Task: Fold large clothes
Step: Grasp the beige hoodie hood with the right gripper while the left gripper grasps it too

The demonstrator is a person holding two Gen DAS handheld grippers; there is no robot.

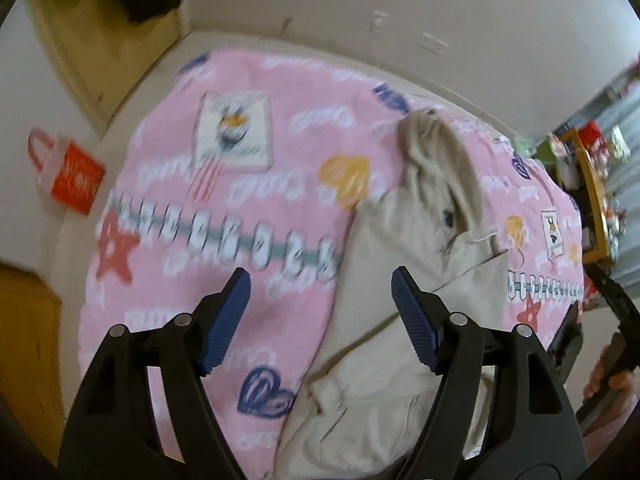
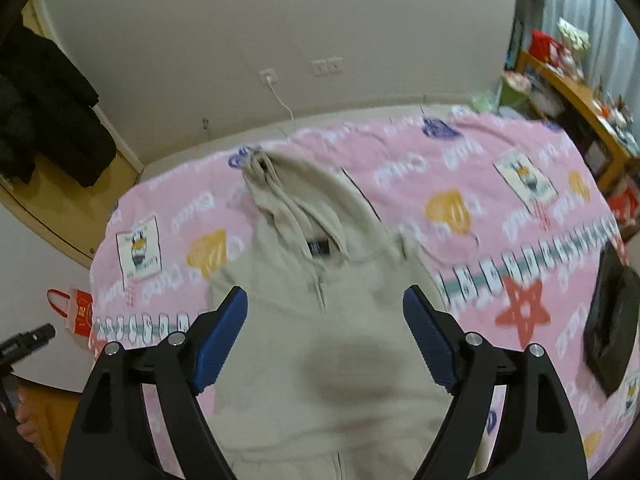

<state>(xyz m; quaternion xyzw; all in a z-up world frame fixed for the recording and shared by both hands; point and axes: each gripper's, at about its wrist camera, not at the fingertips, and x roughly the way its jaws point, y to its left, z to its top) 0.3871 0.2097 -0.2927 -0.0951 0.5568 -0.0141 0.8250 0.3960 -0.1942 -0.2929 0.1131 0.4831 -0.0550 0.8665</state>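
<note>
A beige zip-up hoodie (image 2: 320, 320) lies flat, front up, below and ahead of the right claw (image 2: 324, 340), its crumpled hood at the far end, zip closed.

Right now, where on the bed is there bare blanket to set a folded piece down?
The pink blanket is bare left of the beige hoodie, toward the red bag side. Right of the hoodie it is bare up to the black item near that edge. The middle is taken by the hoodie.
</note>
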